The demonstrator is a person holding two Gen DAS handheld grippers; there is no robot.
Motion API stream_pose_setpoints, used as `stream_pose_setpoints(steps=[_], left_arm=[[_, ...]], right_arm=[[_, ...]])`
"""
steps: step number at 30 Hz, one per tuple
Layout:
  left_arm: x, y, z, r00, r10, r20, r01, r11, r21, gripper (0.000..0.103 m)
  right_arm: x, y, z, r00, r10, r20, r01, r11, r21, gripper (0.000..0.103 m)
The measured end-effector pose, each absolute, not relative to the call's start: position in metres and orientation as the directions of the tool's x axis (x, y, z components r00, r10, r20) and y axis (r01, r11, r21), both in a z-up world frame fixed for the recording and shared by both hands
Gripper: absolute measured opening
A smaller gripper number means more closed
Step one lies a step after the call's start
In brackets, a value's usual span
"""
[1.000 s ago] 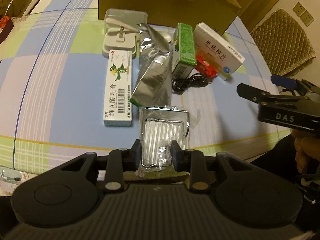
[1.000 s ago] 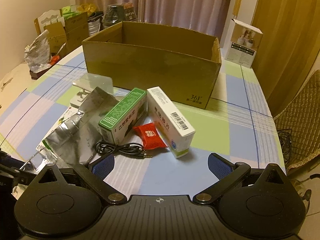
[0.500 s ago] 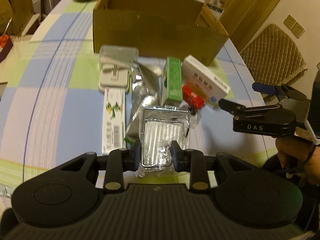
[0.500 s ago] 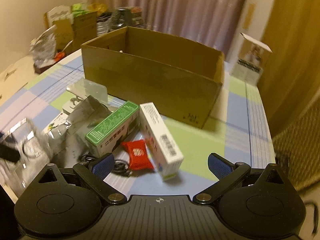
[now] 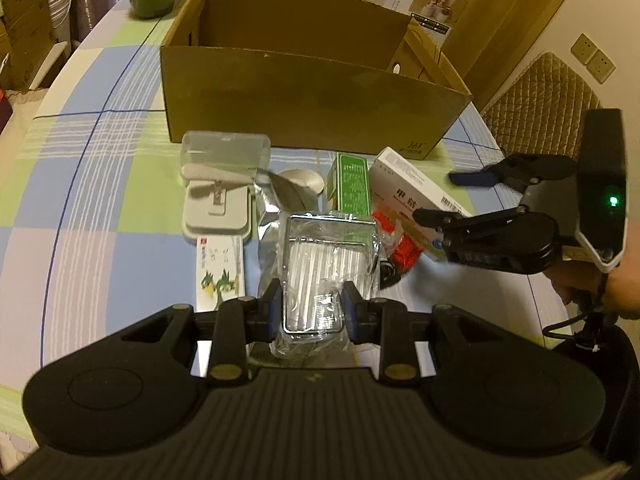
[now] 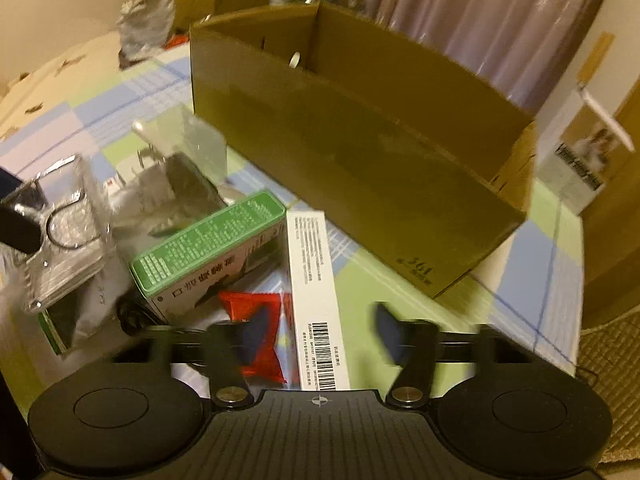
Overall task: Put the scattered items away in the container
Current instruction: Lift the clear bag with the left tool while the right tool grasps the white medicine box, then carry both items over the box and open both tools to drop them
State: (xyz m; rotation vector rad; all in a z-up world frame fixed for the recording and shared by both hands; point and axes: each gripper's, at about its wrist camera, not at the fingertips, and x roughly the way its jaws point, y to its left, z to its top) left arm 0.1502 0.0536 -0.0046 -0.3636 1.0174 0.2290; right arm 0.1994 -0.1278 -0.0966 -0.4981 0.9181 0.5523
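My left gripper [image 5: 313,307] is shut on a wire rack wrapped in clear plastic [image 5: 329,264] and holds it above the scattered items; the rack also shows in the right wrist view [image 6: 60,236]. The open cardboard box [image 5: 308,108] stands behind them. My right gripper [image 6: 320,330] is open, its jaws either side of the long white medicine box [image 6: 316,296]. It also shows in the left wrist view [image 5: 452,196] over that white box [image 5: 412,196]. A green box [image 6: 208,256], a red sachet [image 6: 260,332], a black cable [image 6: 132,316] and a silver foil pouch [image 5: 276,208] lie close by.
A clear-lidded white case [image 5: 220,184] and a white box with green birds [image 5: 220,268] lie left on the checked tablecloth. A white carton [image 6: 580,160] stands right of the cardboard box. A quilted chair [image 5: 540,96] is at the table's right edge. Clutter sits beyond the far left.
My left gripper has lifted the wrapped rack and moved it toward the box. My right gripper has moved forward and down over the white medicine box, its jaws narrower than before.
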Motion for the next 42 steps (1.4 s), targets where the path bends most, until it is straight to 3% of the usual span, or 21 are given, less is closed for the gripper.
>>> stream_pose_setpoints(steps=[4,6,9,24,42], left_arm=[[0.157,0.057,-0.009,0.507,0.034,-0.861,-0.379,0.906,-0.187,0.026],[0.16,0.059,-0.011,0.505,0.036,-0.862,-0.384,0.904,-0.187,0.026],[0.163,0.061,-0.013,0.502,0.041,-0.864,-0.39,0.902,-0.184,0.026],[0.184,0.068,-0.004,0.525,0.065,-0.849,-0.403,0.897,-0.181,0.025],[0.267,0.116,0.075,0.656,0.183,-0.732,-0.387,0.915,-0.119,0.026]], right_arm=[[0.208,-0.126,-0.1,0.47,0.228,-0.853,-0.656,0.736,-0.165,0.049],[0.209,-0.124,-0.102,0.456,0.229,-0.86,-0.666,0.729,-0.159,0.031],[0.208,-0.123,-0.103,0.452,0.23,-0.862,-0.672,0.723,-0.159,0.028],[0.197,-0.141,-0.064,0.521,0.288,-0.804,-0.597,0.795,-0.102,0.027],[0.27,-0.134,0.03,0.679,0.344,-0.648,-0.5,0.863,-0.067,0.027]])
